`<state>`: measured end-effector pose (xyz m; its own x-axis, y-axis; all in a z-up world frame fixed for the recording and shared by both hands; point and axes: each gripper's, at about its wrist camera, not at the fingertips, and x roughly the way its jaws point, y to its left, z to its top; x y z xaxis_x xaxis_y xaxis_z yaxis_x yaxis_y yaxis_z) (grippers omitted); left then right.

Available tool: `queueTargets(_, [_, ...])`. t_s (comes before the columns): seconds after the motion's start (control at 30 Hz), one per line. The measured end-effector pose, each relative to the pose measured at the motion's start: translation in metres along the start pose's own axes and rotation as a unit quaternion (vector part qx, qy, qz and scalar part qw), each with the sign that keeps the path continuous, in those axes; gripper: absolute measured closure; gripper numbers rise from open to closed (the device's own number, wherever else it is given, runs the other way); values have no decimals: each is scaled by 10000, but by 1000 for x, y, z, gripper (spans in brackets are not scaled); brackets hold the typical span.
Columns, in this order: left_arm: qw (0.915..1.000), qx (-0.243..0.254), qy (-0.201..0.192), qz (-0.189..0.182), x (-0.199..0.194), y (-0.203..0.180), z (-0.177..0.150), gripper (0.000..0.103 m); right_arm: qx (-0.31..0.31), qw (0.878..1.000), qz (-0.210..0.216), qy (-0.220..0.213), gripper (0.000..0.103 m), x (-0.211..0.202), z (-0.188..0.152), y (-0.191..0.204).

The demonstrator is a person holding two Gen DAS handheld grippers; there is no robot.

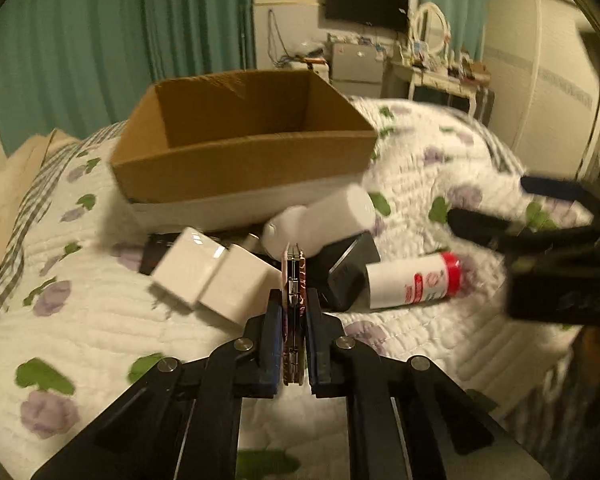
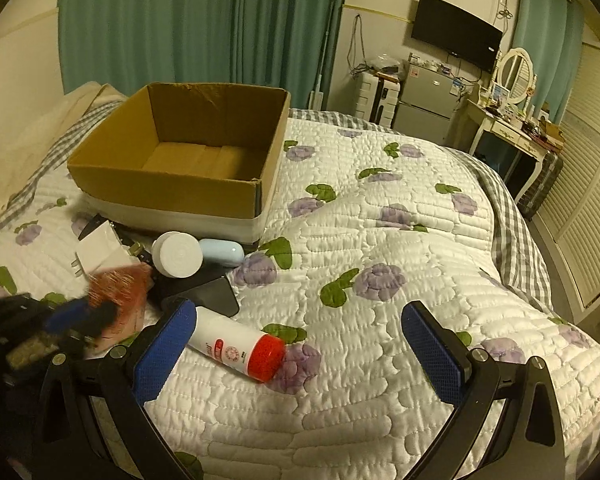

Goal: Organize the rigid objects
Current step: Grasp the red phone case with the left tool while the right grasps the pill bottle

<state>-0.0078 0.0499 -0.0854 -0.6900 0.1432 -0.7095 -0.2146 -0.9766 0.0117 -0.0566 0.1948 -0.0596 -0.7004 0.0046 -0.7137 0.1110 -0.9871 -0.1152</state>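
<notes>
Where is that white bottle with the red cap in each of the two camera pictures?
Left wrist view: the white bottle with the red cap lies on its side right of centre, cap pointing right.
Right wrist view: the bottle lies low and left of centre, beside the right gripper's left finger.
Shared landmark: the cardboard box behind it.

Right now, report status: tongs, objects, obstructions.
Left tongs shut on thin patterned case. Right tongs open, red-capped bottle by left finger. Cardboard box empty, path clear.
</notes>
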Motion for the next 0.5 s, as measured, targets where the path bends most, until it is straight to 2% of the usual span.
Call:
queueTargets(0.13, [9996, -129, -202, 155, -19, 13, 7, 93, -75, 9997, 106, 198, 0, 13, -5, 12])
queueTargets(0.23, [9990, -215, -281, 264, -20, 17, 12, 93, -122, 9989, 102, 442, 0, 28, -12, 25])
queueTargets(0.3, [9986, -216, -281, 394, -19, 19, 12, 93, -75, 9984, -61, 554, 1, 38, -16, 32])
queueTargets(0.5, [9984, -312, -153, 442, -9, 25, 8, 93, 114, 9970, -172, 746, 4, 57, -22, 48])
